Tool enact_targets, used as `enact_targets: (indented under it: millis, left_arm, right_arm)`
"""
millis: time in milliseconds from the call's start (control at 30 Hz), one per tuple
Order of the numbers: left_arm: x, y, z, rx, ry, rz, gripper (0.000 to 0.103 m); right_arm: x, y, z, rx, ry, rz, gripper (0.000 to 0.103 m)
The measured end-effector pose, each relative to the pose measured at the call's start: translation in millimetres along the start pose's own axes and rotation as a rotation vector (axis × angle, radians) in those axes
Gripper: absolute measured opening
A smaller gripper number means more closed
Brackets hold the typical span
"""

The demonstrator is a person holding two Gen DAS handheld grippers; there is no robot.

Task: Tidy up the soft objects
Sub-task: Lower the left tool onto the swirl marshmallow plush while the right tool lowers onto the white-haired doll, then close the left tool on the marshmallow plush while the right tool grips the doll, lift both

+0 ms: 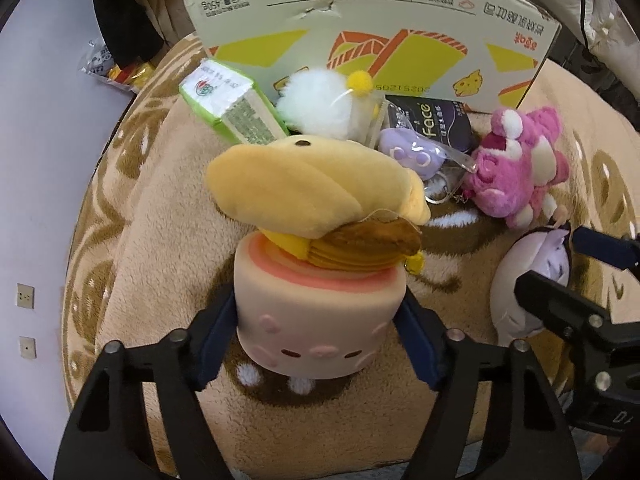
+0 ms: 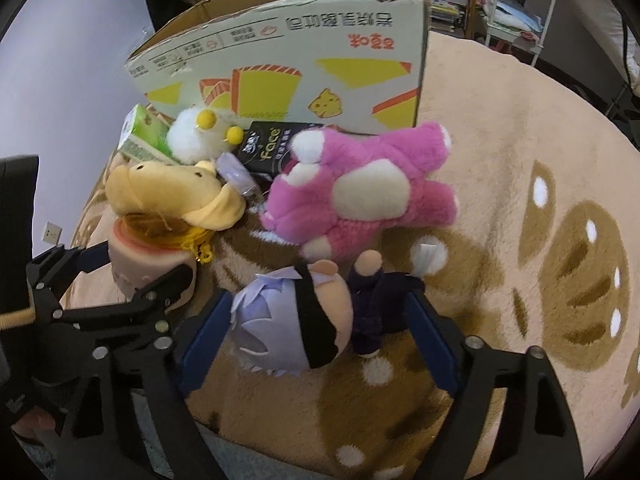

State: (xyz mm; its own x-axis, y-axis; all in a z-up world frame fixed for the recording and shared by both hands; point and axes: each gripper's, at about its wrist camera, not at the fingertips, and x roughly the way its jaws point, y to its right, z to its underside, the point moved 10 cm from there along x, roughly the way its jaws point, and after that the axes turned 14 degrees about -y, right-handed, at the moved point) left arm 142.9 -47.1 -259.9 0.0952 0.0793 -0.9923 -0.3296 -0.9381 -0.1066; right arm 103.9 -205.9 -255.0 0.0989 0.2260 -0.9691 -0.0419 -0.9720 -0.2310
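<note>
My left gripper (image 1: 320,328) is shut on a pink cylinder plush (image 1: 316,320) with a face; a yellow duck-like plush (image 1: 312,192) lies on top of it. My right gripper (image 2: 320,320) is shut on a doll with lilac hair and a black blindfold (image 2: 296,320), just above the rug. A pink bear plush (image 2: 360,192) lies beyond it, in front of an open cardboard box (image 2: 300,60). A white fluffy toy with yellow pompoms (image 1: 320,100) and a small purple keychain toy (image 1: 412,152) lie by the box.
A green carton (image 1: 228,104) and a black "Face" packet (image 1: 432,124) lie against the box. All sit on a beige patterned rug (image 2: 520,160). Snack bags (image 1: 120,68) lie on the floor at left; shelves (image 2: 500,0) stand behind right.
</note>
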Motion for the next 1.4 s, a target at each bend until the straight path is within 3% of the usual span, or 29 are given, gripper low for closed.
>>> enact_targets:
  millis: [267,300,667,1000,1233,1400]
  left_arm:
    - [1,-1,1,-0.005,0.005,0.007,0.059]
    - [1,-1,1,-0.007,0.004,0.009,0.058]
    - [-1,-5,0,-0.022,0.009,0.023,0.057]
    - [-8,-5,5,-0.035,0.021,0.023,0.057]
    - [-26,-6,14,-0.044,0.065,-0.018,0.057]
    - [-45,-7,21,-0.054,0.114,-0.047,0.057]
  right_arm:
    - [0,-13,-1,-0.03,0.006,-0.01,0.07]
    - [-3,-15,-1,-0.038,0.008,-0.032,0.055]
    - [-5,-26,-2,-0.051,-0.004,-0.033,0.054]
    - [-14,-9,-1,-0.053,0.005,-0.051,0.053]
    - [-29,-8,2,-0.057,0.044,-0.032,0.053]
    - [-52,-2,1,-0.048,0.132,0.04,0.053]
